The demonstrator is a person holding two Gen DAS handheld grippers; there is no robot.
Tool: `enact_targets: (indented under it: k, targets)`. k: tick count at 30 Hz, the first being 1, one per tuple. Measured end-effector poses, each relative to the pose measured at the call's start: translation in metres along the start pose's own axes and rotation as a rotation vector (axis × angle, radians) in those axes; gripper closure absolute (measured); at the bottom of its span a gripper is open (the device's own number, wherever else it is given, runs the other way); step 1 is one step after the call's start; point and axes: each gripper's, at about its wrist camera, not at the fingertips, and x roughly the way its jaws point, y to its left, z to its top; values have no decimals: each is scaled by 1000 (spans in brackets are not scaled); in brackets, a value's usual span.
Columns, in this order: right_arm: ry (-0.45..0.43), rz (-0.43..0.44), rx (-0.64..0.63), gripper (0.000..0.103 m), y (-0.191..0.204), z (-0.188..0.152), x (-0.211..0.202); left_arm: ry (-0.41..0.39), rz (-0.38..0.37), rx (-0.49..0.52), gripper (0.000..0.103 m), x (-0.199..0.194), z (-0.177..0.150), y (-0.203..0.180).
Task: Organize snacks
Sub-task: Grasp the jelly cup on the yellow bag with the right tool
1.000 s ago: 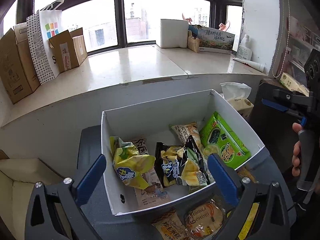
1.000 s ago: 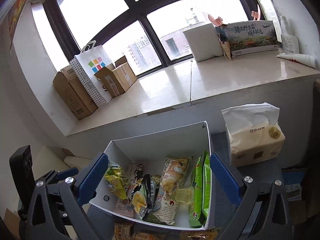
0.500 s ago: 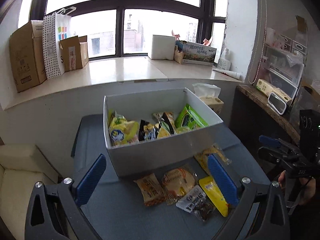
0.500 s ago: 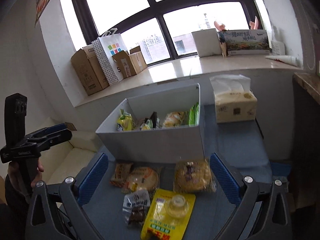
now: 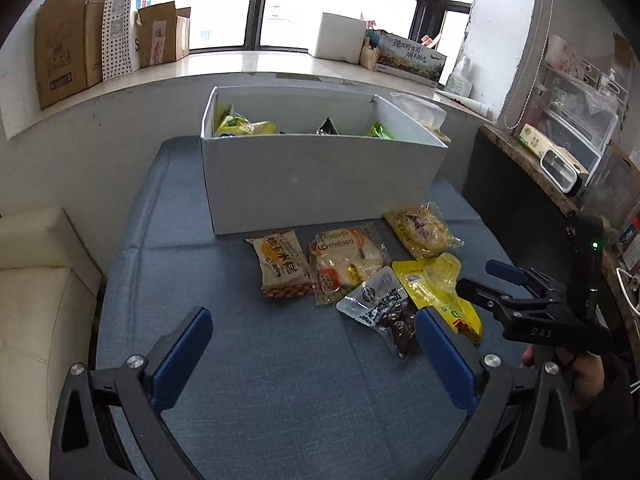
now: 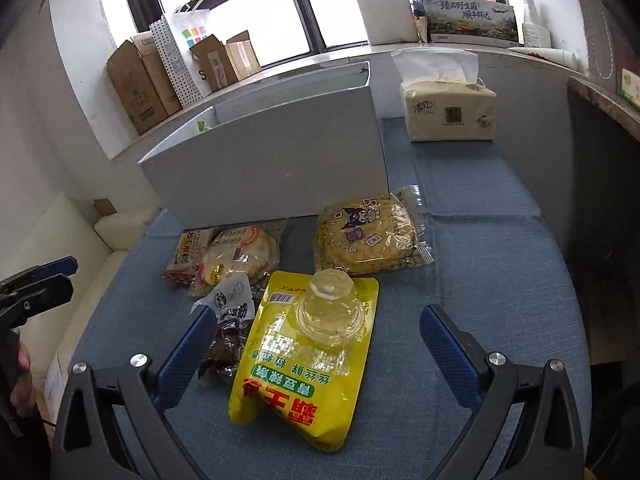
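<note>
Both our tools, left tool (image 5: 308, 354) and right tool (image 6: 316, 354), are wide open and empty; we'd lift the jelly cup (image 6: 329, 307) off the yellow pouch (image 6: 304, 364) first, squeezing gently.

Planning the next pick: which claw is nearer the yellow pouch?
Right. The right claw is open, straddling the yellow pouch. The left claw is open over bare blue cloth, with the pouch off to its right.

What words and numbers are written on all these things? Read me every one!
"DAS": black right gripper.
"清风": cream tissue pack.
"臻品野生菌 顺丰鲜达": long printed box on the windowsill.
"S": white dotted paper bag.
Yellow snack pouch: large Chinese print, upside down, not surely readable.
Other snack wrappers: too blurred.
</note>
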Motion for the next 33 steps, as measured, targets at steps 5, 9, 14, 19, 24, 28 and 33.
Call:
enact_targets:
  k: [5, 9, 14, 19, 24, 28, 33]
  targets:
    - [38, 10, -15, 0, 1, 5, 24, 19, 0, 3, 0, 6, -3, 1]
    - [58, 7, -13, 0, 0, 9, 38, 39, 5, -2, 0, 11, -6, 3]
    - [72, -36, 1, 63, -3, 8, 47, 46, 11, -12, 0, 16, -8, 6]
    - [57, 1, 14, 64, -6, 6, 39, 58, 18, -21, 0, 21, -8, 10]
    - [2, 32, 26, 64, -5, 6, 17, 60, 40, -41, 0, 33, 5, 18]
    - [-34, 39, 23, 64, -1, 8, -1, 73, 60, -60, 0, 53, 23, 21]
    - [-61, 48, 33, 64, 3, 7, -14, 138, 203, -115, 0, 98, 46, 29]
